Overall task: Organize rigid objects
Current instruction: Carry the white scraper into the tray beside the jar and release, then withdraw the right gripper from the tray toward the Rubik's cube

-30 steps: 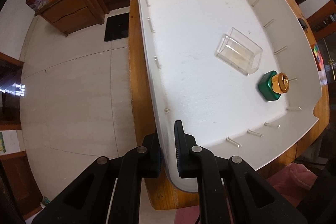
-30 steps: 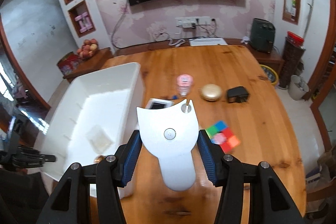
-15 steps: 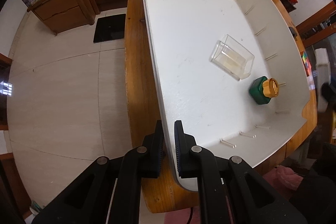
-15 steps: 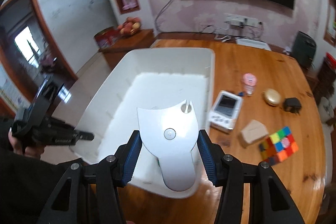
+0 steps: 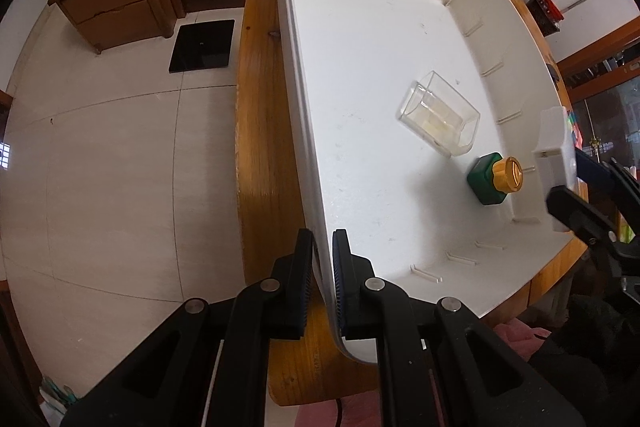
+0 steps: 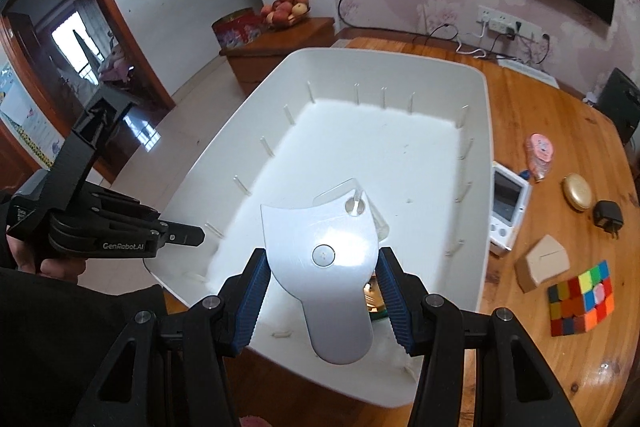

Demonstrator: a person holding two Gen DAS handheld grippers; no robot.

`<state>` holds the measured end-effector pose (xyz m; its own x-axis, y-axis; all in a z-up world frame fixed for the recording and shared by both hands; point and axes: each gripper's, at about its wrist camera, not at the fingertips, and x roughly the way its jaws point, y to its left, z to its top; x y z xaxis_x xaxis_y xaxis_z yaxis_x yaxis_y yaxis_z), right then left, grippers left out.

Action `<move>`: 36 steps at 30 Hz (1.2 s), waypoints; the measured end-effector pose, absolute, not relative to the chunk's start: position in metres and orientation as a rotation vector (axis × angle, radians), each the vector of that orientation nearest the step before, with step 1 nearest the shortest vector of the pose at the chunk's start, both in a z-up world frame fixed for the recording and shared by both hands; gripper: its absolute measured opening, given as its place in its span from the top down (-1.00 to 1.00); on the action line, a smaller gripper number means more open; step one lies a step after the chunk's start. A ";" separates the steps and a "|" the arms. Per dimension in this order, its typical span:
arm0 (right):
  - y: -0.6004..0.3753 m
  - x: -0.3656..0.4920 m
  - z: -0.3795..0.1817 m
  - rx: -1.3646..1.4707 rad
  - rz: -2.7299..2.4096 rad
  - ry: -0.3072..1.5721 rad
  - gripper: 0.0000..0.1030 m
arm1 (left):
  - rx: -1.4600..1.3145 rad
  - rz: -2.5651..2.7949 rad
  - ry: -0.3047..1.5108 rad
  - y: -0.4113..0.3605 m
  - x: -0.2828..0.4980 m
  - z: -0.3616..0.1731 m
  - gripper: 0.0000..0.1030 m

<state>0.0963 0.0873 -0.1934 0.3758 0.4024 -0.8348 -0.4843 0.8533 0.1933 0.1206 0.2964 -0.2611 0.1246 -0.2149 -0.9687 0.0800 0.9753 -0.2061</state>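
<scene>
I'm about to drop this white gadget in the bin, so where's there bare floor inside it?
Most of the white bin's floor is bare: the whole far half, and the strip along the wall where the left gripper clamps the rim. It is crowded near the right-hand wall, where the clear plastic box and the green bottle with the gold cap lie close together.

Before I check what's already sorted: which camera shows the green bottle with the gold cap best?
The left wrist view: the green bottle lies in plain sight in the white bin. In the right wrist view the held white gadget hides nearly all of it.
</scene>
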 end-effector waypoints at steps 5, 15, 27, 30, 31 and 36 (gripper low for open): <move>0.094 0.100 -0.201 -0.096 0.592 1.069 -0.07 | -0.118 -0.202 1.448 0.296 0.121 -0.263 0.79; 0.088 0.099 -0.206 -0.065 0.586 1.088 -0.09 | -0.110 -0.152 1.451 0.292 0.116 -0.262 0.79; 0.058 0.088 -0.188 -0.009 0.482 0.977 -0.39 | -0.091 -0.089 1.423 0.289 0.120 -0.256 0.79; 0.046 0.085 -0.184 0.012 0.442 0.958 -0.39 | -0.084 -0.092 1.414 0.286 0.119 -0.254 0.79; 0.042 0.085 -0.183 0.018 0.430 0.953 -0.39 | -0.074 -0.086 1.412 0.284 0.118 -0.252 0.79; 0.015 0.085 -0.177 0.056 0.355 0.920 -0.39 | -0.058 -0.061 1.415 0.281 0.116 -0.250 0.78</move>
